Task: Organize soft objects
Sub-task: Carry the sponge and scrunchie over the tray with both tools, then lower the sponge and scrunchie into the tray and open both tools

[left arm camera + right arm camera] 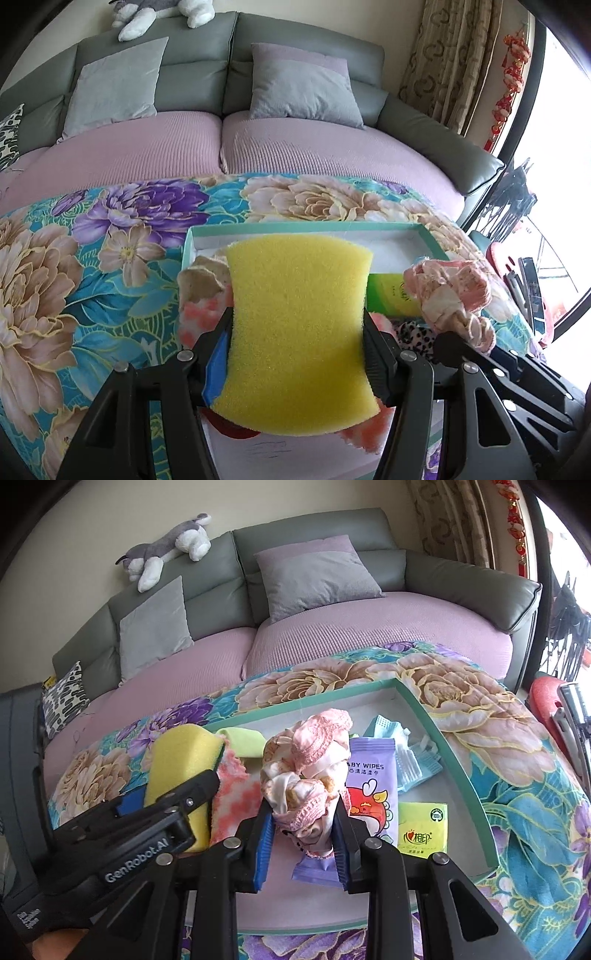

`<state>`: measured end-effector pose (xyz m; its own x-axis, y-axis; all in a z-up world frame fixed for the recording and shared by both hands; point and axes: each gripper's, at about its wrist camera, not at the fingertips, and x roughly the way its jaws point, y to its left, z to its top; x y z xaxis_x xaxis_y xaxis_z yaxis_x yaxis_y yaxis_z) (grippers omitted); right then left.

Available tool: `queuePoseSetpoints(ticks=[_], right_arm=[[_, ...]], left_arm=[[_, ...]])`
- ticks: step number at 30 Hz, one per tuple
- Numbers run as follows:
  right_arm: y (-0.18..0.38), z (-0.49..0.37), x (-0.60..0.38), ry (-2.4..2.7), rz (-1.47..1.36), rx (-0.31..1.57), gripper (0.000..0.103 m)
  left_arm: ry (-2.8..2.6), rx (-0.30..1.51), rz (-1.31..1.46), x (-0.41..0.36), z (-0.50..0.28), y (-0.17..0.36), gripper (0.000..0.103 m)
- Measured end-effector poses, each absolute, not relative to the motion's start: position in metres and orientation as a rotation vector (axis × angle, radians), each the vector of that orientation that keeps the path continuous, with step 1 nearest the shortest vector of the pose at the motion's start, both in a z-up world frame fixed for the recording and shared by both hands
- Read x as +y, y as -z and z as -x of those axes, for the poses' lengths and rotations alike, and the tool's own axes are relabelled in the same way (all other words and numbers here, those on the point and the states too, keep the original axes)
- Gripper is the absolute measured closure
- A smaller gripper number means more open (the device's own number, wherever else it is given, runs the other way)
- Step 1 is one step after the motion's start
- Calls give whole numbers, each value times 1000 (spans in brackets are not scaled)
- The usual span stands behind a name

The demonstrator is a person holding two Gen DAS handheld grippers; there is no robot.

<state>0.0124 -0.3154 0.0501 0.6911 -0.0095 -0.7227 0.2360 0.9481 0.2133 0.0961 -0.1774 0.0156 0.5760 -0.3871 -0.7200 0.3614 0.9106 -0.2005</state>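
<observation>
Hovering above the box [458, 753] for sorting; left gripper [297, 332] clamps the sponge [299, 332]; right gripper [304, 834] pinches bunched pink cloth [310, 775].

One yellow sponge [299, 332]. One pink-and-cream fabric bundle [310, 771]. One purple baby-wipes pack [371, 797], one green tissue packet [423, 829] at its 3 o'clock. One pale blue face mask [402, 753]. One light green cloth [245, 742]. One coral-and-white fuzzy cloth [236, 794]. One teal-rimmed tray [461, 760]. Two grey cushions [317, 579] [153, 627] on one sofa [207, 664]; one plush dog [166, 550] at 11 o'clock.
</observation>
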Motion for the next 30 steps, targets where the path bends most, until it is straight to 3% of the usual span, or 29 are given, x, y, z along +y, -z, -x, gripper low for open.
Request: queuePoseSetpoints(ticks=[7,12,24,26,30], right_arm=[[-50,-12,-314,136,-302,799,70],[-52,-12,-315,144,-298,799,70],[-55,-10,-314,144,-297,790,57],[-56,-10,-313,145,-292,786,46],[-57,-10,-311,140,-288,782,45]], left_arm=[[444,860,15,-178,-94,-16,39],[442,879,6,-177,-92,-19,32],[404,848,46,-150,-86,-44,29],[389,835,55,-143,-85,-48,26],[366,825,73,-132,-84,-52,26]])
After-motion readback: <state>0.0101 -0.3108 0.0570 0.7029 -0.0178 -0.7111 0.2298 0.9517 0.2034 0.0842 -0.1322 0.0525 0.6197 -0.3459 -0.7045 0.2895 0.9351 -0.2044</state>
